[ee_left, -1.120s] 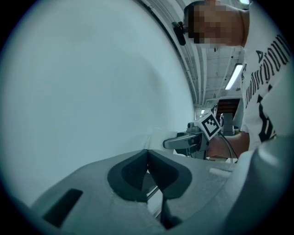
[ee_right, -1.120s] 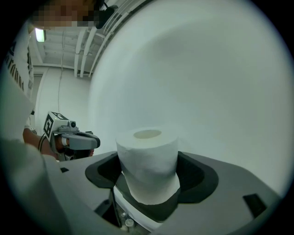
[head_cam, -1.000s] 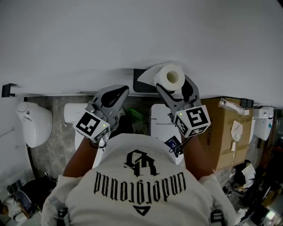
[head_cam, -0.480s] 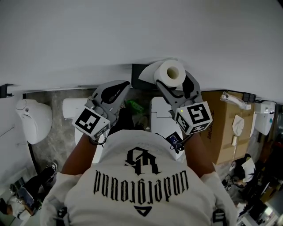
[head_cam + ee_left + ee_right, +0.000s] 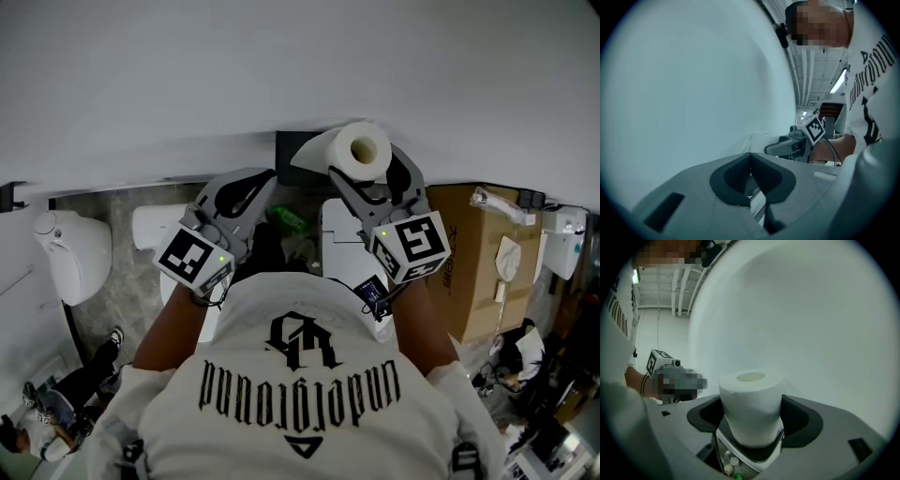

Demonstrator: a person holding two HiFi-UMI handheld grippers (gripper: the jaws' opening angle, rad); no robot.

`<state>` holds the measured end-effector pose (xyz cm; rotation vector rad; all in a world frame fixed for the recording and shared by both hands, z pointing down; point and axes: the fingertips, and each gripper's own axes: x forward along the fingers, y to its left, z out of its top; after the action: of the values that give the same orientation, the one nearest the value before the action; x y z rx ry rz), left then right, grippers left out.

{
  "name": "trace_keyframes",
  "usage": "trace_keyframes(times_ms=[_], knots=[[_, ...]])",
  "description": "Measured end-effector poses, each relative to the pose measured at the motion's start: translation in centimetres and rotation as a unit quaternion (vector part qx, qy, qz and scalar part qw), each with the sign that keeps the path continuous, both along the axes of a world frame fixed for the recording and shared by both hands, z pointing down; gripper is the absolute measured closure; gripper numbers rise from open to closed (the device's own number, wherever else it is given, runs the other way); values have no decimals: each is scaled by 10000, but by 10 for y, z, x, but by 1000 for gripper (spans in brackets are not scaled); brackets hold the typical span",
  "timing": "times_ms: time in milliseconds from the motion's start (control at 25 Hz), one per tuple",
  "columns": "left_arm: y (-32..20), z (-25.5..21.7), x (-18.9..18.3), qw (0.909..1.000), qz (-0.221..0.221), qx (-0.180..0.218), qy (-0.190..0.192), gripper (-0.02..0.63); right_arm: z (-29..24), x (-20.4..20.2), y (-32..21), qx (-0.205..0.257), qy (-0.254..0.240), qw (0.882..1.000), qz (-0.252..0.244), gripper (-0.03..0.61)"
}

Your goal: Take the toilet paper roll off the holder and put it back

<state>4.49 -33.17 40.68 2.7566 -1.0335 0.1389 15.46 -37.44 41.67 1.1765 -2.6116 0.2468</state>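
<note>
"What's the person wearing?"

"A white short-sleeved T-shirt [image 5: 300, 370] printed with black gothic lettering and a black emblem."

"And the tools?"

"The left gripper [image 5: 265, 178] and right gripper [image 5: 366, 169] have grey shells with darker jaw linings. The left cube [image 5: 195, 262] and right cube [image 5: 410, 246] are white with black square markers, each with a small green light. A black cable [image 5: 831, 147] trails from the right one."

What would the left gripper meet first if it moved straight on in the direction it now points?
Most likely the white wall: the left gripper, jaws shut and empty, faces only bare wall in its view. How far off it is cannot be told.
</note>
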Motion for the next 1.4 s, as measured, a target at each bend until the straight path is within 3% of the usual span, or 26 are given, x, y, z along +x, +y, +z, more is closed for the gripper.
trace_keyframes(times_ms=[800, 1400], knots=[[13, -4, -4, 10000, 33, 70, 36, 600, -7, 3, 10, 63, -3, 10000, 26, 244], [47, -50, 8, 9977, -42, 671, 24, 600, -60, 19, 43, 644, -103, 9979, 26, 244]])
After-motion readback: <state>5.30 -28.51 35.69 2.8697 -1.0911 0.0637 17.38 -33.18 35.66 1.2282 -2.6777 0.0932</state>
